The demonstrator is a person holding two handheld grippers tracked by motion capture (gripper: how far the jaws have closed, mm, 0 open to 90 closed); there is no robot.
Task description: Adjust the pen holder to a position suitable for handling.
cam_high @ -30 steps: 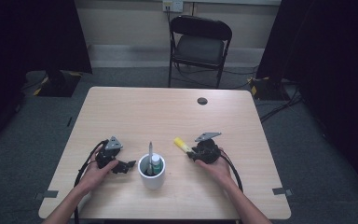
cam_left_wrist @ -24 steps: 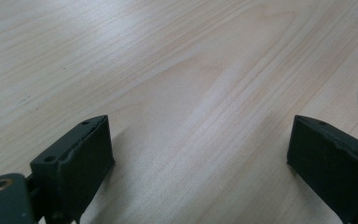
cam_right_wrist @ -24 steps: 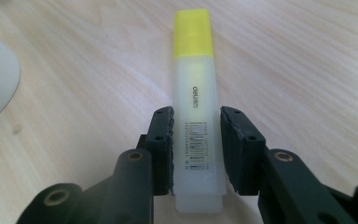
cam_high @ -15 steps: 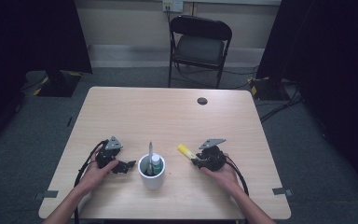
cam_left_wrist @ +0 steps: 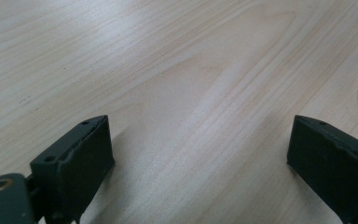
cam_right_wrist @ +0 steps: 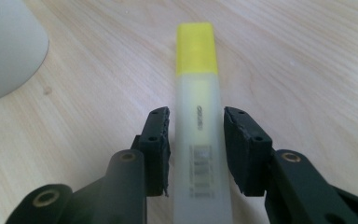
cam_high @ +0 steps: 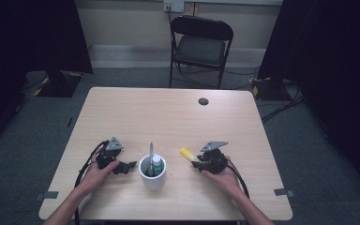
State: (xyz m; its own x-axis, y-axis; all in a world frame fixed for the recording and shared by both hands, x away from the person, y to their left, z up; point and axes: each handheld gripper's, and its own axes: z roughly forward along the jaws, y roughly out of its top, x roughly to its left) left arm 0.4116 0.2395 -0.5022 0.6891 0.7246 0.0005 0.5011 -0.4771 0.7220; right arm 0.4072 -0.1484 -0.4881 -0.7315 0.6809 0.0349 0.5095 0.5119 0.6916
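While both hands rest near the table's (cam_high: pixel 178 112) front edge:
Right gripper (cam_right_wrist: pixel 196 140): jaws just eased apart, highlighter (cam_right_wrist: pixel 196 102) lying loose between them, likely released.
Left gripper (cam_left_wrist: pixel 200 154): wide open, empty.
Cup (cam_high: pixel 153 174): between them, holding pens.
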